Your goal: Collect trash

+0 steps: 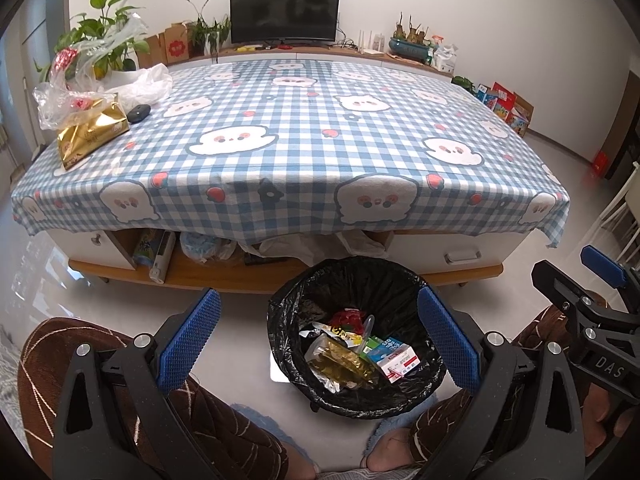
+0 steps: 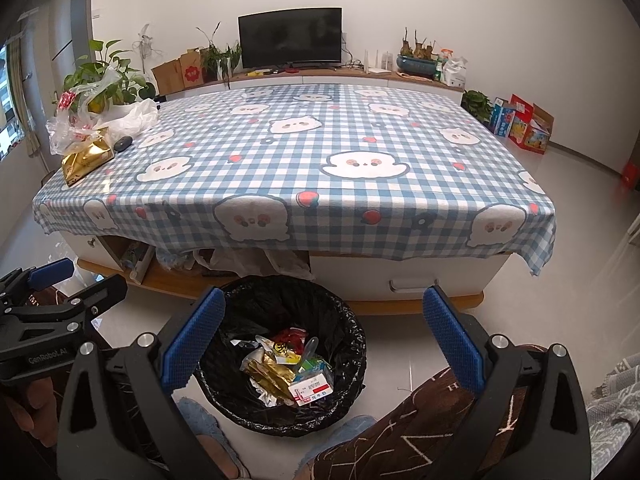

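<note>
Both grippers, left gripper (image 1: 318, 344) and right gripper (image 2: 324, 340), spread wide, grasping nothing, near side above the trash bin (image 1: 280, 320). Wrappers and carton (image 1: 394, 358) inside bin. Gold bag (image 1: 92, 132) far left on table (image 1: 304, 136).

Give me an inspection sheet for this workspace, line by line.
Surface: checked tablecloth covers the table, middle bare.
Job's things: black-lined trash bin on the floor, holding wrappers and a small carton.
Clutter: gold packet, plastic bags and a dark mouse at the far left corner.
Grippers: left gripper open, empty; right gripper open, empty.
Cables: some behind the monitor.
Surroundings: plants, boxes, shelf under table.
</note>
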Demonstrator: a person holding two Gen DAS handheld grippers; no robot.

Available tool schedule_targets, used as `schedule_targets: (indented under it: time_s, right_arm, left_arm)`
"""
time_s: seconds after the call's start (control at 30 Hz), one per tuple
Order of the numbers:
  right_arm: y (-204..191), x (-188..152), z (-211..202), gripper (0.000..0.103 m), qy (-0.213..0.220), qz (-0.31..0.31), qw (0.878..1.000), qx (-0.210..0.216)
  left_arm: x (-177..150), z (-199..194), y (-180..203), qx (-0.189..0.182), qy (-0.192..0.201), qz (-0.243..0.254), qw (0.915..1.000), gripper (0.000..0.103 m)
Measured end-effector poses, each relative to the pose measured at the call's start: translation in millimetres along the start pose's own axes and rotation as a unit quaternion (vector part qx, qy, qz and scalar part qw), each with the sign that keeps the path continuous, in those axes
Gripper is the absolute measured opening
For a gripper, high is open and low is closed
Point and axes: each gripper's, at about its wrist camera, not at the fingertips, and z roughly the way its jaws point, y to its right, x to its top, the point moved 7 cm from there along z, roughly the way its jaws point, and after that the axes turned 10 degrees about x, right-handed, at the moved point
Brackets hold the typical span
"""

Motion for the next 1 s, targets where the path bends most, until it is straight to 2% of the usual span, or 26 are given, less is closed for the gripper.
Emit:
schedule_targets:
  time_s: [0.27,0.37,1.0]
  right_arm:
    - [0.5,-0.2,0.4,0.095,-0.001,0.0,1.0,-0.001]
    - [1.1,-0.8,0.9,0.095,-0.001,0.001,1.0,-0.002]
    - [1.7,-1.3,2.5,0.095,-0.002,0.001,1.0,-0.002]
  left_arm:
    - [2.3,-2.6,0.4,-0.003,0.006,-0.002,1.0,0.097]
    - [2.8,-3.3,0.9,0.006,0.011,0.001,0.9999,0.097]
    - [-0.6,4.2,4.8,0.011,-0.004,0.004,0.9999,0.097]
